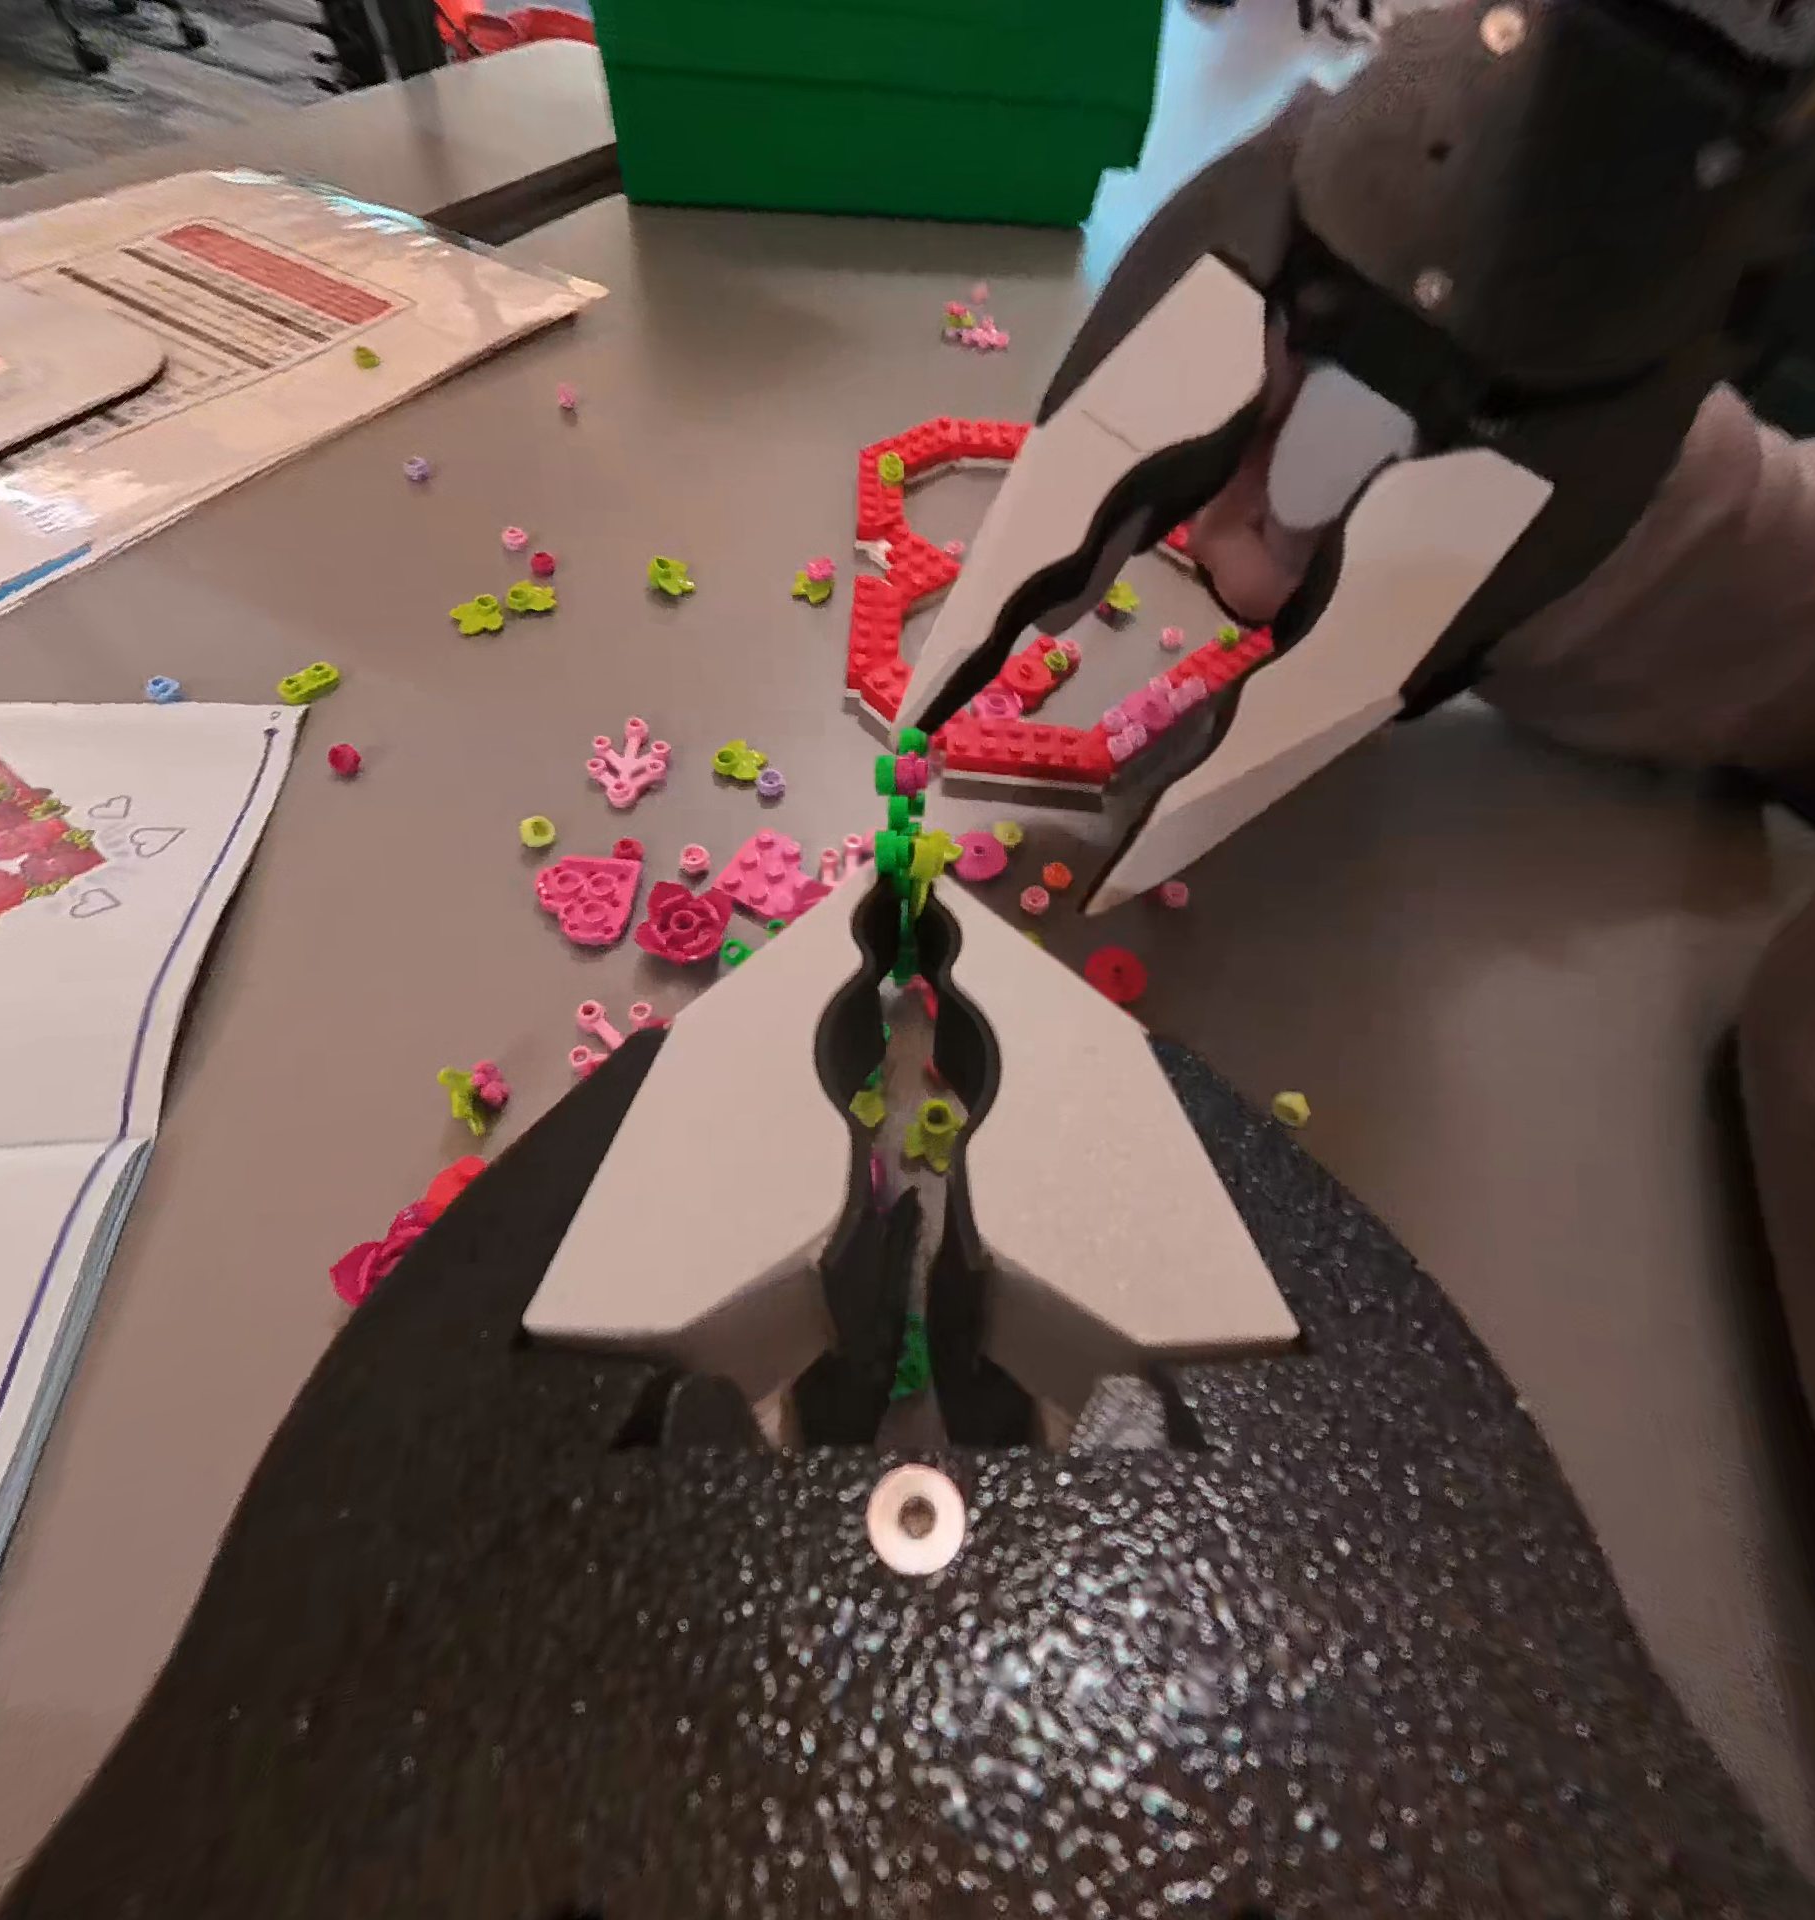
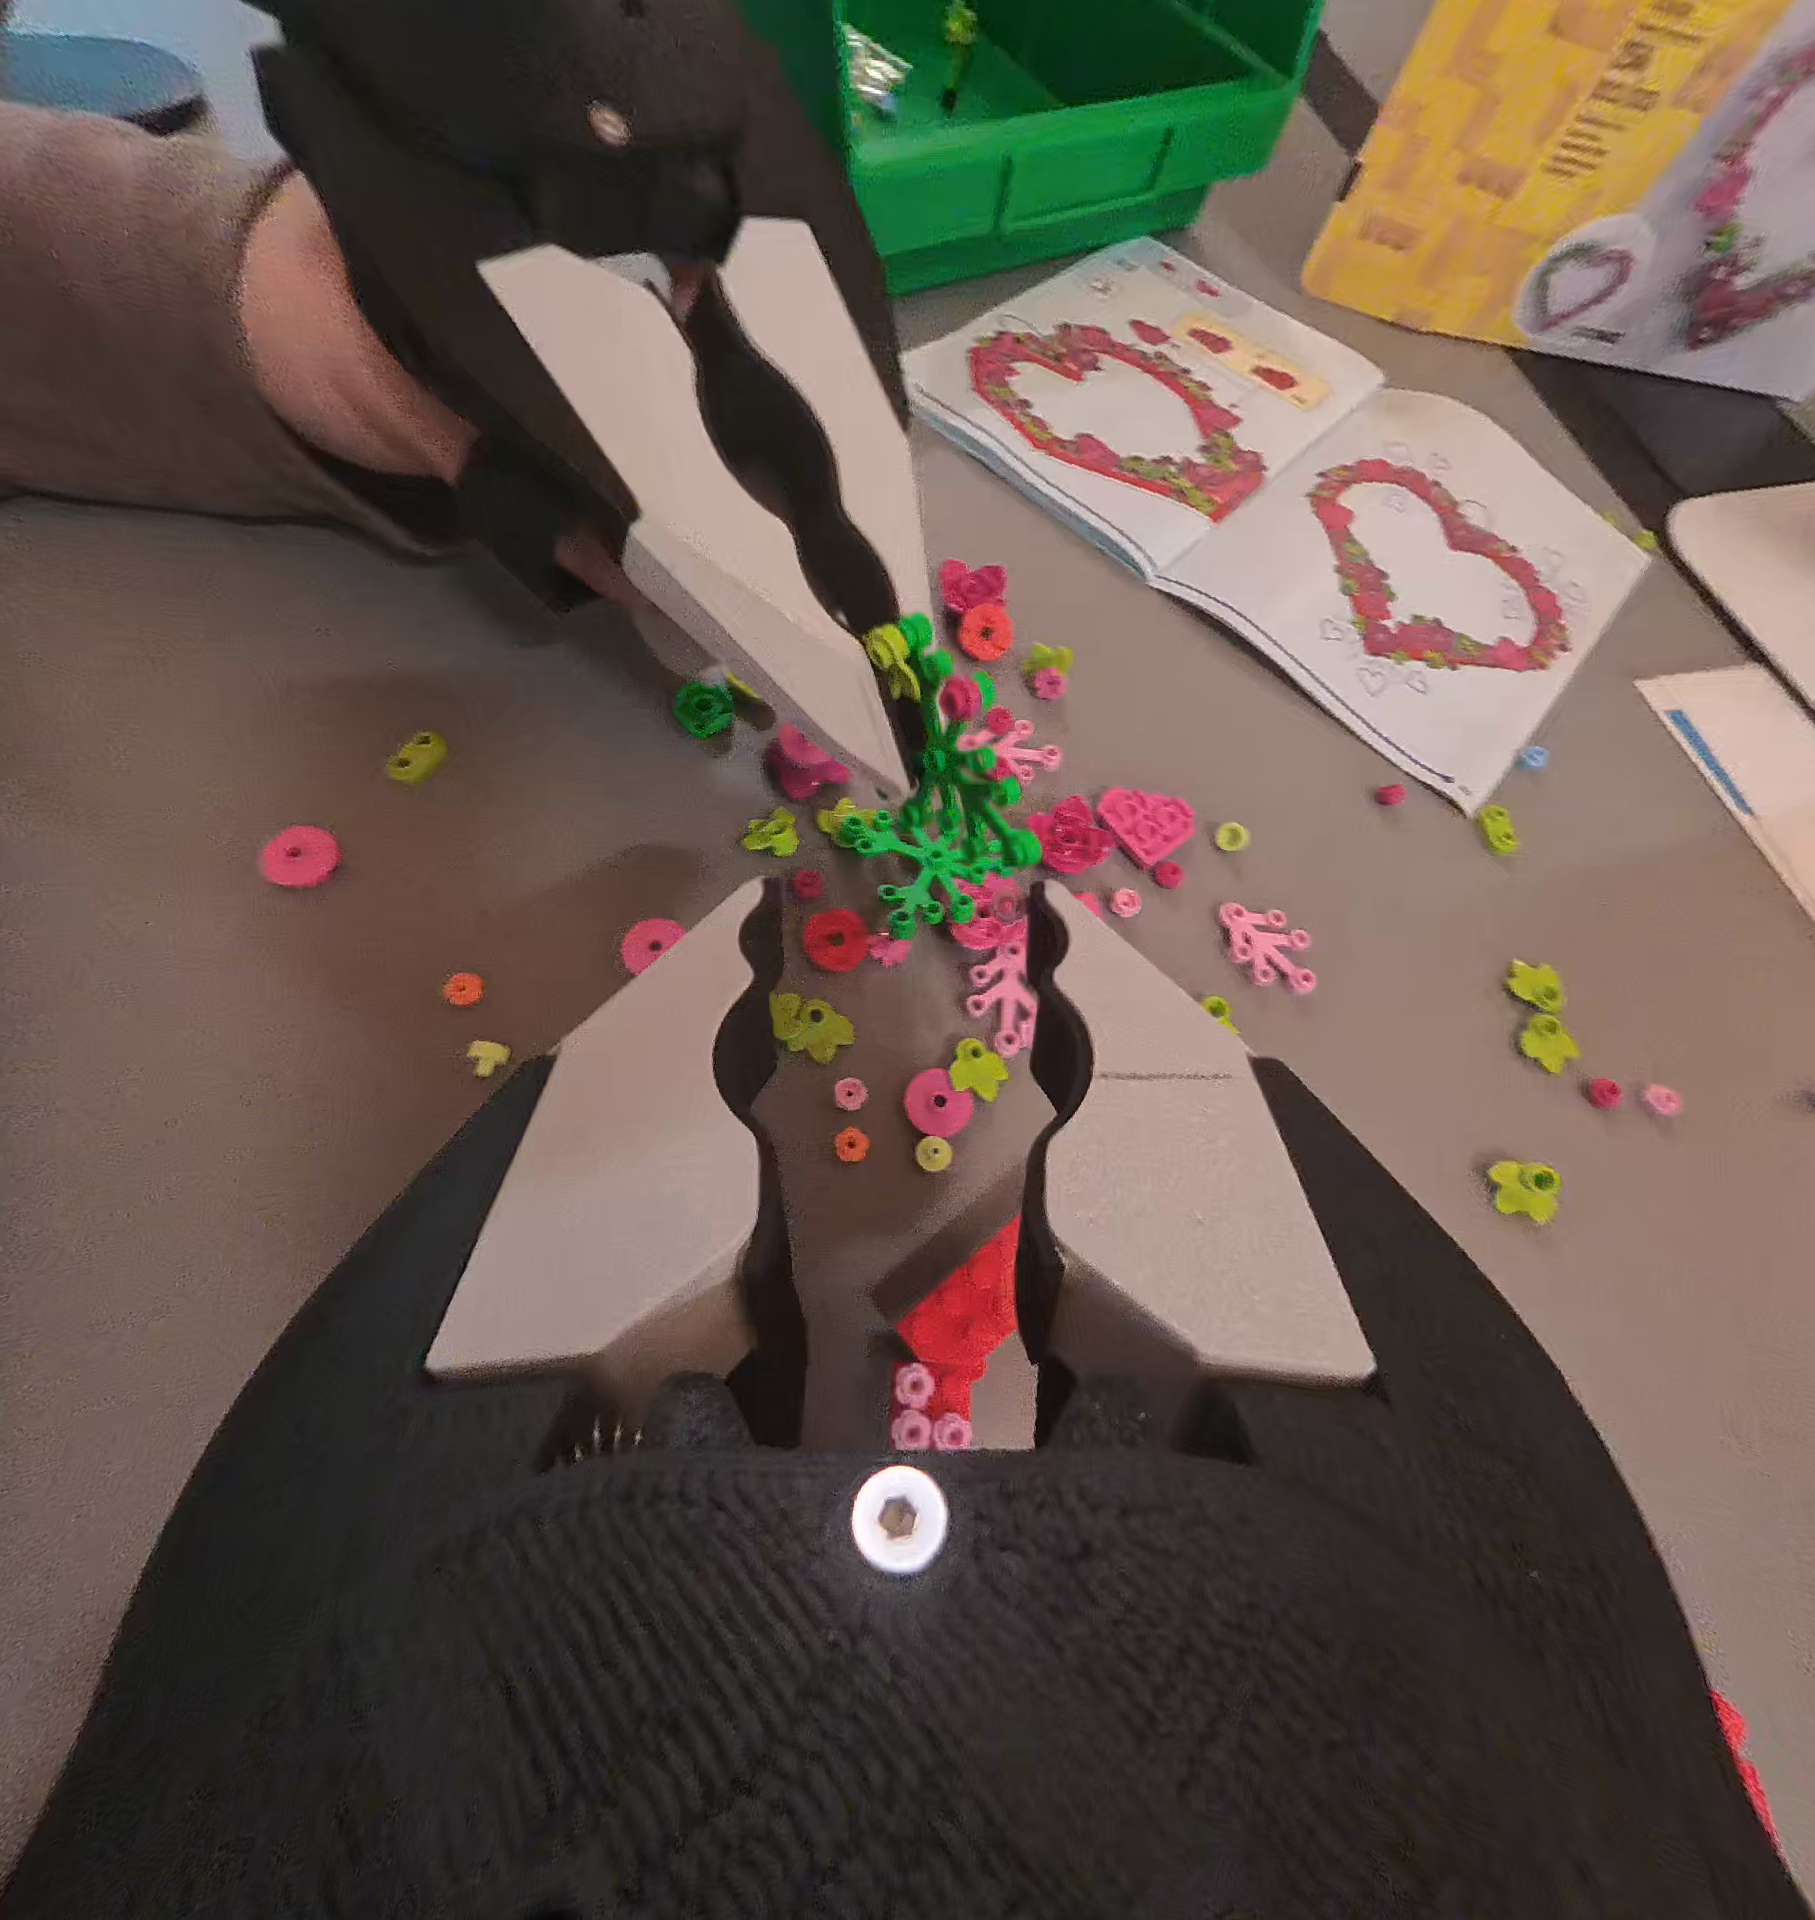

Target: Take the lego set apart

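Note:
My left gripper (image 1: 908,883) is shut on a green plant stem cluster (image 1: 905,800) that carries lime leaves and a small magenta stud, and holds it above the table. In the right wrist view the left gripper (image 2: 898,771) comes in from above and pinches the same green cluster (image 2: 934,847). My right gripper (image 2: 898,888) is open, and the cluster sits just beyond its tips. In the left wrist view the right gripper (image 1: 1007,816) has one fingertip (image 1: 929,707) at the top of the cluster. The red heart frame (image 1: 918,582) lies flat behind them.
Loose pink, red and lime pieces lie scattered on the grey table, among them a pink heart plate (image 1: 586,894) and a magenta rose (image 1: 683,920). A green bin (image 2: 1048,156), an open instruction booklet (image 2: 1298,499) and the yellow box (image 2: 1505,166) lie farther back. Both grippers' tips are close together, under 4 cm apart.

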Motion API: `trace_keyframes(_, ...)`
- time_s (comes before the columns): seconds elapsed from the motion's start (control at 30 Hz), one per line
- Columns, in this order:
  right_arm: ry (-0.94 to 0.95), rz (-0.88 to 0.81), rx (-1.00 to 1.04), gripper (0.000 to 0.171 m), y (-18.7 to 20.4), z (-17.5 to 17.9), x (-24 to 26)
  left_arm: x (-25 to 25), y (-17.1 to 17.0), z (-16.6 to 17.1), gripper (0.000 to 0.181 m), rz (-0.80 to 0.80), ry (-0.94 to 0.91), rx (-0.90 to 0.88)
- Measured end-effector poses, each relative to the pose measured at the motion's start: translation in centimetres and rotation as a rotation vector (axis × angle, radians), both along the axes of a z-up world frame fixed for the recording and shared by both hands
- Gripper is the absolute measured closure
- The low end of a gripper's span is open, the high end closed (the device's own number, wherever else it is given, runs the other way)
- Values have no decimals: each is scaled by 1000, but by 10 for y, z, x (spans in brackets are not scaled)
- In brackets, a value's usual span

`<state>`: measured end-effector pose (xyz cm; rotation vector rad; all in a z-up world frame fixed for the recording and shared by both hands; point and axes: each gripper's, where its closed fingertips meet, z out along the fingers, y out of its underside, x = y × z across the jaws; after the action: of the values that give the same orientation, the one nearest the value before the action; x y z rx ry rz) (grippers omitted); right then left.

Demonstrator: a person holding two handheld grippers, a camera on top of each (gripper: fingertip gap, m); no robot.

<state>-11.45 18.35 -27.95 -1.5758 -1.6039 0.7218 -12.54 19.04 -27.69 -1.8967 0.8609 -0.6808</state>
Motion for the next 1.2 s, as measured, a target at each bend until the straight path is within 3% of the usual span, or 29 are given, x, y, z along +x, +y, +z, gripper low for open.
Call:
trace_keyframes(0.27,-106,54,97,121,-6,-19,-1,11,-10,-10,181,-74,85,18)
trace_keyframes(0.47,-107,49,143,162,-4,-17,0,18,-17,-17,181,-129,139,37)
trace_keyframes(0.77,256,15,-340,164,-8,24,-9,14,-11,33,176,-85,-276,-25)
trace_keyframes(0.93,306,-2,-361,164,-3,31,-8,8,-8,40,172,-88,-416,-114)
trace_keyframes(1.1,252,-40,-297,164,6,21,-5,1,-1,32,166,-38,-371,-111)
trace_keyframes(1.2,150,-29,-156,164,6,8,-4,6,-4,30,163,-62,-359,-107)
